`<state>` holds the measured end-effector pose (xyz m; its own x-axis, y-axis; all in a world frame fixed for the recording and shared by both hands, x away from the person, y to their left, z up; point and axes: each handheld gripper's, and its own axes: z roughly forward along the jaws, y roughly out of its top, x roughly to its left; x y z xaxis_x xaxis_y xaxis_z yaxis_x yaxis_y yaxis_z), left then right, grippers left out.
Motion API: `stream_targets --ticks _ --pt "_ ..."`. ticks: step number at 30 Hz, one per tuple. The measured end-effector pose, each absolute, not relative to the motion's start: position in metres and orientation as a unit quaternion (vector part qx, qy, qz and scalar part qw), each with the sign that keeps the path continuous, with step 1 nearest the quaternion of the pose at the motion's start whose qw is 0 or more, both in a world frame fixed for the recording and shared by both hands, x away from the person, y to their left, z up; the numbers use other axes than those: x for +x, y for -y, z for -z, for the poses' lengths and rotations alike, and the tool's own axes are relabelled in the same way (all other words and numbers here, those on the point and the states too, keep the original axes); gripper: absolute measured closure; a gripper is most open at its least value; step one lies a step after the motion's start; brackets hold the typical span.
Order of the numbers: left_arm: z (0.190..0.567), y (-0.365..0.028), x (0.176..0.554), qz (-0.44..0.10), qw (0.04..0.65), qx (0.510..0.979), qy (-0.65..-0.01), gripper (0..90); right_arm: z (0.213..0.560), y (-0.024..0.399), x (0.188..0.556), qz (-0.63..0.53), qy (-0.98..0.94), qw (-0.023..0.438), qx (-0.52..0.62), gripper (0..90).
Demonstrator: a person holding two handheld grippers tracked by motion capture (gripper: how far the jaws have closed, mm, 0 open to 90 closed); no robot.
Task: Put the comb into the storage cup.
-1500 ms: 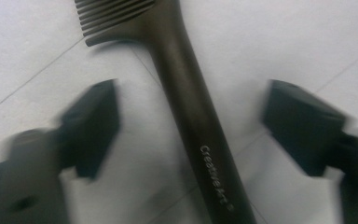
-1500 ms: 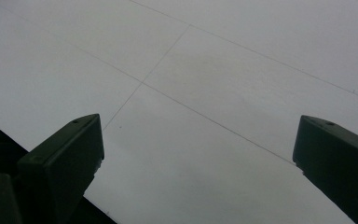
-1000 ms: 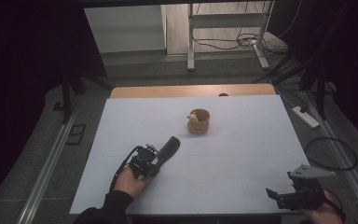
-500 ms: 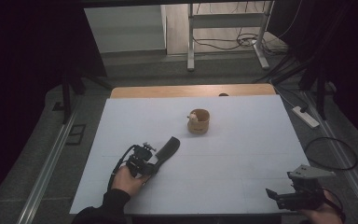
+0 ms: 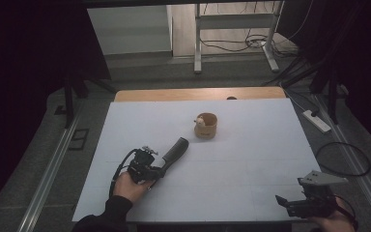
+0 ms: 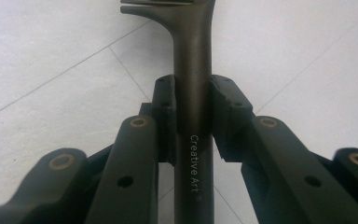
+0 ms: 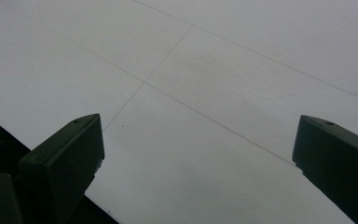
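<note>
Lying low over the near left part of the white table, the dark brush is clamped by its handle between the left gripper jaws, bristled head pointing toward a small wooden cup farther back. Near the table's front right corner, the right gripper hangs with jaws spread wide, holding nothing.

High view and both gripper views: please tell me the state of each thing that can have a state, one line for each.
left gripper: shut on the brush handle.
brush: held by its handle, head pointing toward the cup.
right gripper: open, nothing between its jaws, above the white table.
cup: upright, apart from both grippers, with a small pale thing at its rim.
</note>
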<state>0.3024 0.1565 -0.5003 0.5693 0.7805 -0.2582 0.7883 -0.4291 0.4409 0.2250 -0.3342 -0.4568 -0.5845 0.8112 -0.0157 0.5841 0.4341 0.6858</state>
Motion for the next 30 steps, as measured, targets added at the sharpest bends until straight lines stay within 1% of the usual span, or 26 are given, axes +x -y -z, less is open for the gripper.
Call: stream_targets --ticks 22,30 --pt "0.48 -0.161 0.278 -0.037 0.32 0.836 -0.443 72.0 0.457 0.334 0.225 -0.325 -0.828 0.177 0.421 2.1" --pt "0.475 -0.163 0.272 -0.044 0.34 0.831 -0.438 71.9 0.456 0.334 0.224 -0.327 -0.828 0.178 0.42 1.9"
